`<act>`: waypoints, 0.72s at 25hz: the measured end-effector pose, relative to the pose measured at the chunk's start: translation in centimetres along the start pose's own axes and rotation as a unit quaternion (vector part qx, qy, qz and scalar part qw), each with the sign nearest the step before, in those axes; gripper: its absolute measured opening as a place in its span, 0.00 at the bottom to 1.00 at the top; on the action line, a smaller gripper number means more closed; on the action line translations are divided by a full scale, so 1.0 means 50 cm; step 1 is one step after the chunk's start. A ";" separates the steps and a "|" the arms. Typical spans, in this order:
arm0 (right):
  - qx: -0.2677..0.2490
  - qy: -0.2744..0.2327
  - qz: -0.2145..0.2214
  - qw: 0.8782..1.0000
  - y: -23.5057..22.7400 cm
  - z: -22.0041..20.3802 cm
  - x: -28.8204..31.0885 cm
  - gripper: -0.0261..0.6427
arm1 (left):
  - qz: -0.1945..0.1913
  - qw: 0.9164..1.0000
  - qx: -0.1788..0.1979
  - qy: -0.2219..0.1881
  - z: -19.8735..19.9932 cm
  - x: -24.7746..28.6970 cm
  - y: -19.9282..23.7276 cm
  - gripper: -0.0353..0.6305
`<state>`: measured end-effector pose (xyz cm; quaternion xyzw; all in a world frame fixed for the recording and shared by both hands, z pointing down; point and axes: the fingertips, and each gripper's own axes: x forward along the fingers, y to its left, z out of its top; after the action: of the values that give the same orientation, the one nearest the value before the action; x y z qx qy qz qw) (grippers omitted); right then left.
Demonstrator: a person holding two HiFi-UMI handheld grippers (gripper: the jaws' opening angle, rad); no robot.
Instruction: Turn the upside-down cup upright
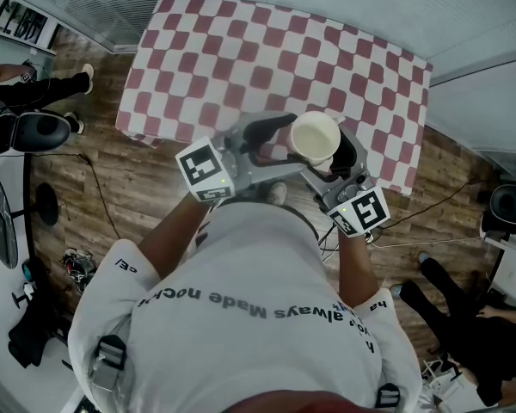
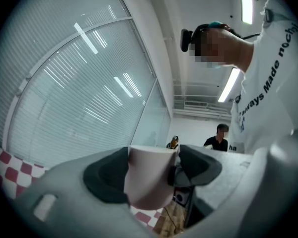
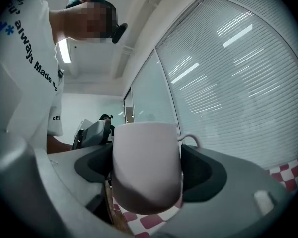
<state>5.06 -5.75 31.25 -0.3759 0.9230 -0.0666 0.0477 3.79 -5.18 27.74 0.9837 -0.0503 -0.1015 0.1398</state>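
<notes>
The right hand-held gripper is clamped on the cup: in its own view both dark pads sit against the cup's wall, 1 on each side. The left hand-held gripper comes in from the opposite side. Its jaws stand wide with the same cup between them, the pads right beside the wall, and I see no firm squeeze from it.

The cup hangs in the air in front of the person's chest, above the near edge of the desk with its red-and-white checked cloth. It touches nothing but the hand-held grippers. From the head view the open mouth faces up and the inside looks empty.

The turning itself looks done, or nearly so, and the step in hand seems to be carrying the cup upright, possibly passing it between the 2 hand-held grippers. What is left is putting it down. That calls for lowering it onto the cloth with the rim kept level. The base should land flat before either pair of jaws lets go.

The cup is plain, pale cream, smooth and slightly glossy. It narrows to a rounded base, and a small loop handle sticks out on 1 side.
</notes>
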 end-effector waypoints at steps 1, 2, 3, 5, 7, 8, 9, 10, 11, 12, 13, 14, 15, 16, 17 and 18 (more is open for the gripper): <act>-0.001 0.002 0.000 1.000 0.001 -0.003 0.000 0.67 | 0.000 1.000 0.001 0.002 -0.002 0.000 0.000 0.54; -0.002 0.004 0.000 1.000 0.002 -0.006 0.000 0.67 | 0.001 1.000 0.002 0.005 -0.006 -0.001 0.000 0.54; -0.004 0.007 -0.001 1.000 0.002 -0.009 0.000 0.67 | 0.001 1.000 0.004 0.009 -0.009 -0.002 0.000 0.54; -0.011 0.016 -0.003 1.000 0.003 -0.019 -0.001 0.67 | 0.003 1.000 0.011 0.020 -0.020 -0.003 -0.001 0.53; -0.016 0.026 -0.003 1.000 0.005 -0.031 -0.003 0.67 | 0.005 0.999 0.016 0.032 -0.033 -0.006 -0.001 0.53; -0.016 0.031 -0.003 0.999 0.004 -0.038 -0.002 0.67 | 0.006 0.999 0.018 0.037 -0.039 -0.007 0.001 0.53; -0.016 0.035 -0.003 0.999 0.002 -0.045 -0.001 0.67 | 0.008 0.999 0.019 0.041 -0.046 -0.008 0.004 0.53; -0.017 0.039 -0.003 0.999 -0.001 -0.053 0.001 0.67 | 0.009 0.999 0.020 0.044 -0.053 -0.009 0.010 0.53; -0.018 0.044 -0.003 0.999 -0.005 -0.062 0.004 0.67 | 0.011 0.999 0.020 0.048 -0.061 -0.011 0.016 0.53; -0.019 0.049 -0.004 0.999 -0.007 -0.071 0.006 0.67 | 0.013 0.998 0.021 0.052 -0.070 -0.013 0.021 0.52; -0.019 0.056 -0.005 0.998 -0.007 -0.081 0.007 0.67 | 0.016 0.998 0.022 0.058 -0.080 -0.016 0.025 0.52; -0.018 0.064 -0.005 0.998 -0.005 -0.093 0.007 0.67 | 0.018 0.997 0.024 0.065 -0.091 -0.020 0.025 0.52; -0.014 0.071 -0.004 0.997 -0.002 -0.105 0.006 0.67 | 0.020 0.997 0.025 0.071 -0.101 -0.024 0.025 0.51; -0.009 0.078 -0.003 0.997 -0.001 -0.117 0.005 0.67 | 0.021 0.997 0.026 0.076 -0.111 -0.026 0.026 0.51; -0.005 0.082 -0.002 0.997 -0.004 -0.129 0.006 0.67 | 0.022 0.996 0.026 0.080 -0.120 -0.027 0.030 0.51; -0.001 0.084 -0.001 0.996 -0.009 -0.140 0.007 0.66 | 0.023 0.996 0.027 0.084 -0.130 -0.027 0.036 0.51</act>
<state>4.13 -5.70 38.19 -0.3703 0.9234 -0.0966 -0.0306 3.72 -5.02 34.63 0.9908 -0.0633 -0.0140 0.1191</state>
